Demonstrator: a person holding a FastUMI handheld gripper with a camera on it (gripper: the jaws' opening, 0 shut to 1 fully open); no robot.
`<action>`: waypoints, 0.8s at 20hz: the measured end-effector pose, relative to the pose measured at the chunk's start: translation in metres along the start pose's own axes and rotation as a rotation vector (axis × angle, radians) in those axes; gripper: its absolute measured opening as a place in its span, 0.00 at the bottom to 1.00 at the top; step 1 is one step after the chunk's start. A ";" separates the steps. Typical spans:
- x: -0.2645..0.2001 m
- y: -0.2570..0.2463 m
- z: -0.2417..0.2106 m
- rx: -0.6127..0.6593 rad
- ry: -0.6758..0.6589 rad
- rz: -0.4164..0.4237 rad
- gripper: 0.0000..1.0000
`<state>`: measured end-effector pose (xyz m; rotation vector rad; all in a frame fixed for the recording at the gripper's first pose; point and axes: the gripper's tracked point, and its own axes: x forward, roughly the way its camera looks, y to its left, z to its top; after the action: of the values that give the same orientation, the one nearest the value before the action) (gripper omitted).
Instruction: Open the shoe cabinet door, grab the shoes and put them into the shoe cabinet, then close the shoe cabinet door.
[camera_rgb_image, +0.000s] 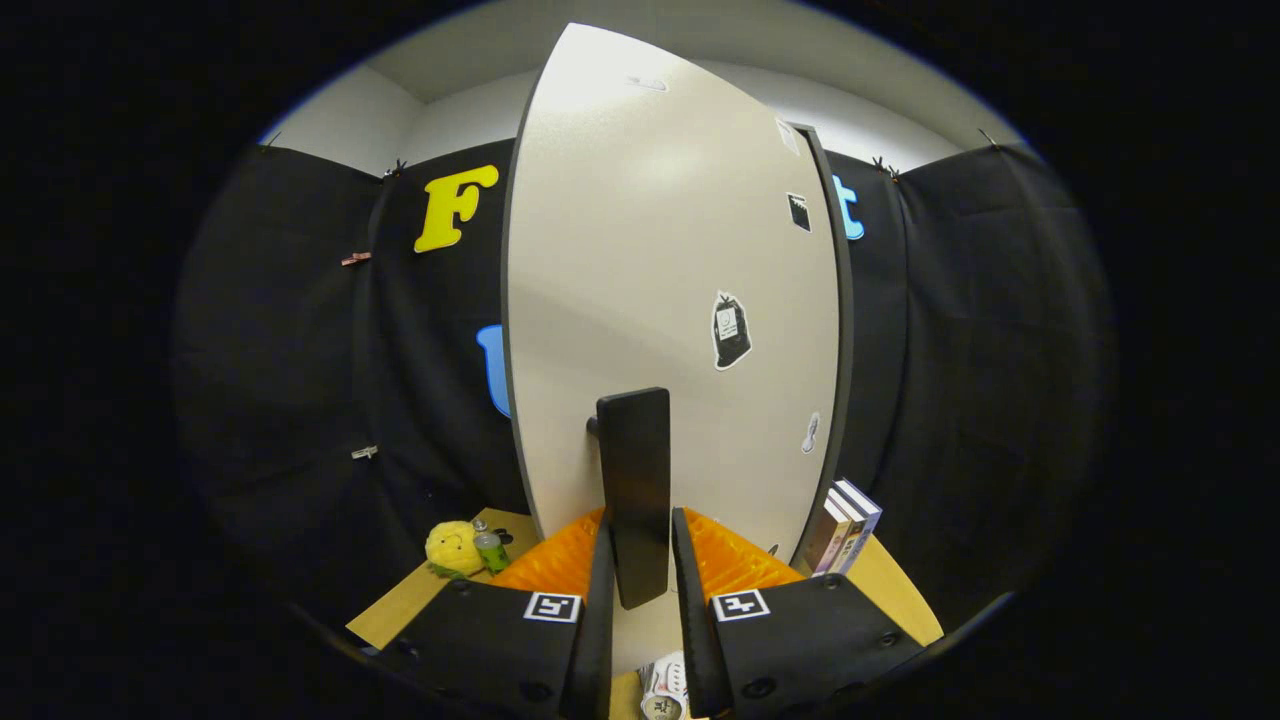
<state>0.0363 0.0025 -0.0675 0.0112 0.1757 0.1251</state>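
The gripper (640, 560) is clenched on the upright black door handle (633, 490), its long axis vertical between the fingers, with the white shoe cabinet door (660, 280) just beyond.

Yellow plush toy (452, 548), green bottle (490, 549), books (845, 527)

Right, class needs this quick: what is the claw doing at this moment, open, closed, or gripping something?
Claw: closed on the black door handle of the shoe cabinet door, one finger pressing each side.
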 end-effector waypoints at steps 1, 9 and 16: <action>-0.004 -0.005 0.000 0.004 -0.001 -0.007 0.33; -0.030 -0.038 -0.002 0.002 0.011 -0.059 0.33; -0.044 -0.062 -0.004 0.000 0.014 -0.098 0.33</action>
<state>0.0004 -0.0640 -0.0651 0.0015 0.1900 0.0279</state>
